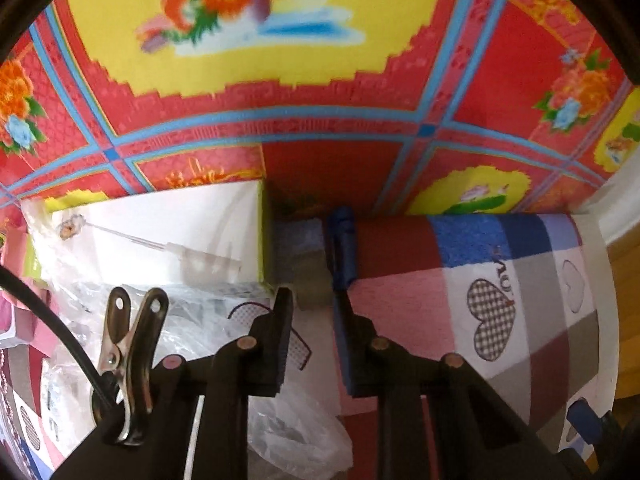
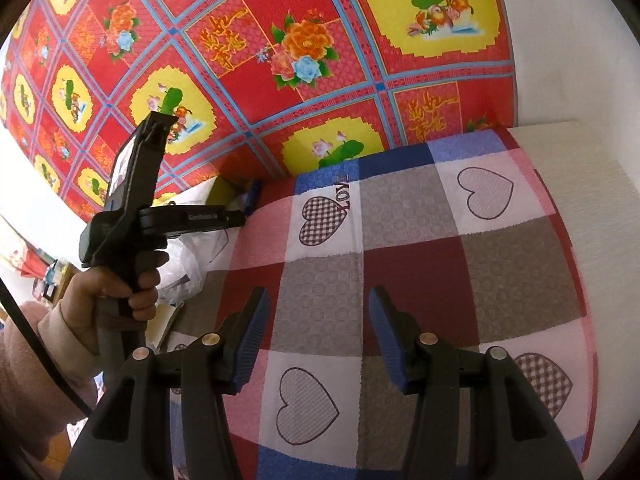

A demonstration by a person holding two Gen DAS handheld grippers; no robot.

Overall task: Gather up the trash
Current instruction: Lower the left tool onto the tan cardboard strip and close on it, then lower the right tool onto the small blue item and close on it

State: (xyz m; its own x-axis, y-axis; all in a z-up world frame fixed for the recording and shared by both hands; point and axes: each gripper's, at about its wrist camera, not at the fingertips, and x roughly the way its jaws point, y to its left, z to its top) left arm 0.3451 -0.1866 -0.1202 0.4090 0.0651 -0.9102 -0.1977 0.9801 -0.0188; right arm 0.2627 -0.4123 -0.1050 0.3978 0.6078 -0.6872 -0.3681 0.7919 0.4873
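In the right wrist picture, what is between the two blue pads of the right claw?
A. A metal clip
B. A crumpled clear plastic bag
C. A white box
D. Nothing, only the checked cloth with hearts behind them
D: the right claw stands open, and in the gap between its pads only the checked cloth shows; the clear plastic bag lies off to the side, near the left claw.

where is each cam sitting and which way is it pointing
Left wrist: on the left gripper, angled steeply down at a white box and clear plastic bags beside the wall; only its own fingers show.
Right wrist: on the right gripper, tilted down across the checked heart cloth; the person's left hand shows.
Shared: cloth and floral wall covering.
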